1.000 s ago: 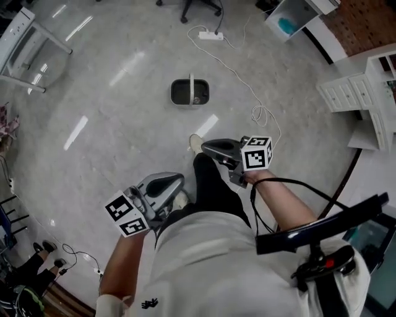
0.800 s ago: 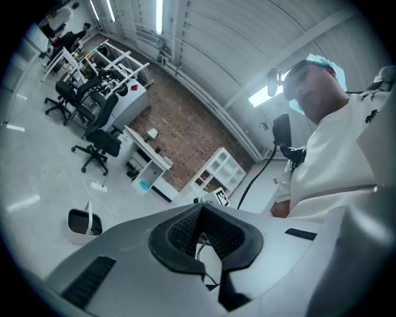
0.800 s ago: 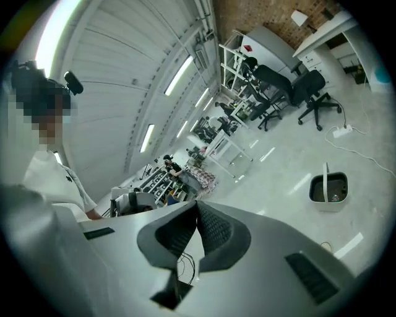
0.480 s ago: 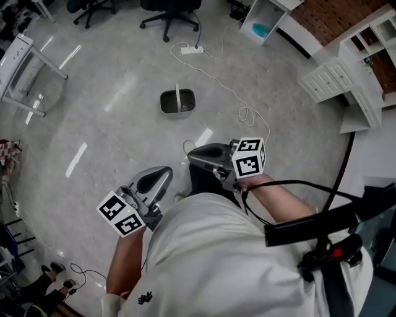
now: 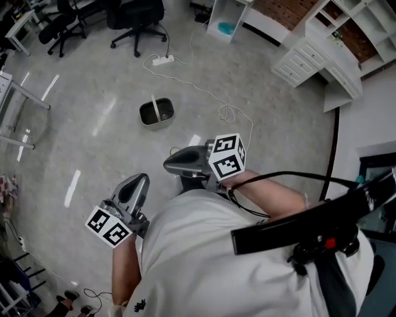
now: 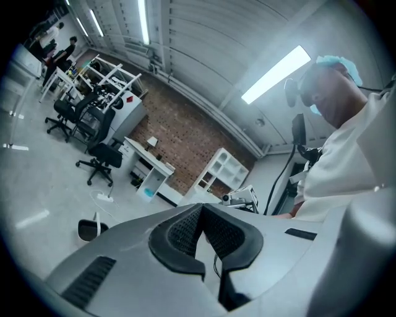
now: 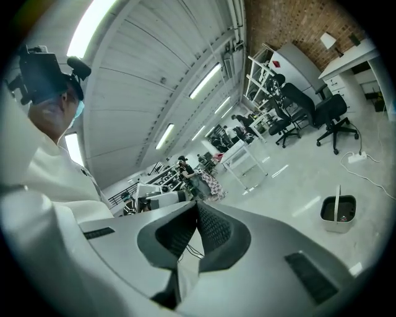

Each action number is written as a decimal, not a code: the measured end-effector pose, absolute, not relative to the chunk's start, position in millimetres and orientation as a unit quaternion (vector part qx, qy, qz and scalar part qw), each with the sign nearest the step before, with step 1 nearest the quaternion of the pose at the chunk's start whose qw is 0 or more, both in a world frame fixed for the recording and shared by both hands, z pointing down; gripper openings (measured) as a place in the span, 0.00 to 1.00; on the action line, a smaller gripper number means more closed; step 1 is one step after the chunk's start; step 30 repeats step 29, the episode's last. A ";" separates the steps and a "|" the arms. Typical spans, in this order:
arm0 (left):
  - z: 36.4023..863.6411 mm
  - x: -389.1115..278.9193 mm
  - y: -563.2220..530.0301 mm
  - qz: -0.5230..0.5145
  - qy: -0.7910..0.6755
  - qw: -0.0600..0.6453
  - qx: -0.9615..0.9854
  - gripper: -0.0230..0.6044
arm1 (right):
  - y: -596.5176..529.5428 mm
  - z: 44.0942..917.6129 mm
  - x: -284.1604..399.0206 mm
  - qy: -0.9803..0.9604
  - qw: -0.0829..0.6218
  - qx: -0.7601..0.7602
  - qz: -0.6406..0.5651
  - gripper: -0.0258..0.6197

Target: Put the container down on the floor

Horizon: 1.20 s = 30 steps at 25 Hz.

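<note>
The container (image 5: 156,113) is a dark grey bucket with a white upright handle, standing alone on the pale floor. It also shows small in the left gripper view (image 6: 93,228) and in the right gripper view (image 7: 338,213). My left gripper (image 5: 138,180) is held near my waist, well short of the container, jaws shut with nothing between them (image 6: 199,208). My right gripper (image 5: 168,165) points left at about chest height, also away from the container, shut and empty (image 7: 197,205).
A white power strip (image 5: 163,60) with a coiled white cable (image 5: 230,113) lies beyond the container. Black office chairs (image 5: 133,15) stand at the back, white drawers and shelves (image 5: 312,52) at the right, a table leg (image 5: 25,99) at the left.
The head view has risen and turned; the container now looks smaller and sits further left. Both grippers have stayed shut and empty close to my body.
</note>
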<state>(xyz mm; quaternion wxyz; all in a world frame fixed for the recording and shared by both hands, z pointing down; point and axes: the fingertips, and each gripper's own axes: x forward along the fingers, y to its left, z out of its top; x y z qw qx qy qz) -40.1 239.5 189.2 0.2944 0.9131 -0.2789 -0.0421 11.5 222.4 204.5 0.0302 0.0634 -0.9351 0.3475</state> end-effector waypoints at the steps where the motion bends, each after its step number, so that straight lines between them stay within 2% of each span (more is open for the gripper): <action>1: 189.0 -40.0 240.0 -0.043 -0.280 0.295 0.913 0.05 | 225.1 202.0 12.1 -0.936 0.031 0.062 0.344 0.07; 30: 199.2 -39.7 234.1 -0.031 -0.265 0.311 0.912 0.05 | 221.6 199.7 -0.7 -0.937 0.037 0.058 0.343 0.06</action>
